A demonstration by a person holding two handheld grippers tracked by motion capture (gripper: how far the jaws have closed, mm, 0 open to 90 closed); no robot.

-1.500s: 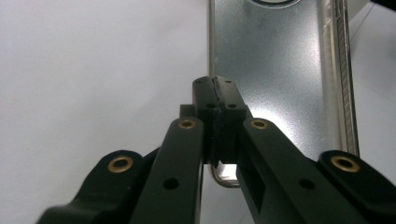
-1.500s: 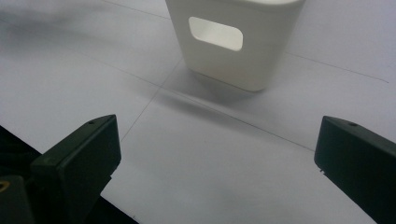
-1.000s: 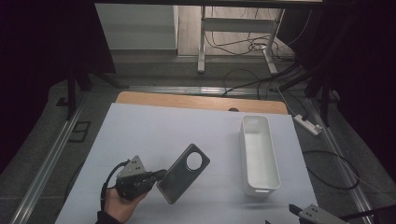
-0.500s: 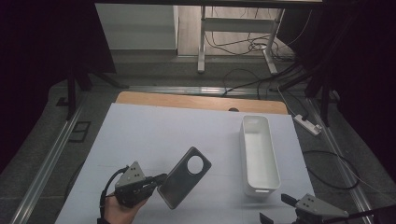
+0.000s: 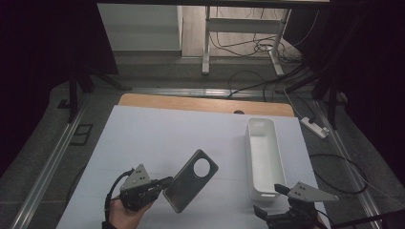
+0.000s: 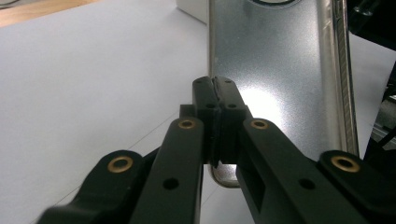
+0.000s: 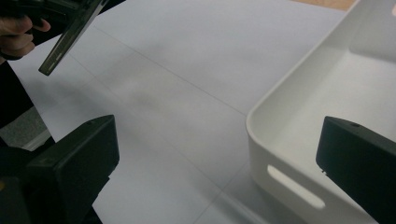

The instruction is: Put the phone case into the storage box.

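Note:
A grey phone case (image 5: 191, 180) with a round camera hole hangs tilted above the white sheet. My left gripper (image 5: 165, 183) is shut on its near lower edge. In the left gripper view the two black jaws meet on the rim of the case (image 6: 275, 60), and the gripper (image 6: 215, 86) pinches it. My right gripper (image 5: 268, 199) stands open at the bottom right, just before the near end of the white tray (image 5: 248, 152). Nothing is between its jaws. The right gripper view has the gripper (image 7: 215, 163) with the tray's slotted end wall (image 7: 289, 177) by the right jaw, and the case (image 7: 70, 35) at the top left.
A white sheet (image 5: 157, 138) covers the table, with a wooden strip (image 5: 200, 104) at the far edge. The long tray lies lengthwise at the right. On the floor beyond are cables and a power strip (image 5: 315, 128).
My right gripper has come up from the bottom right corner toward the near end of the tray. The left gripper with the case has stayed almost in place.

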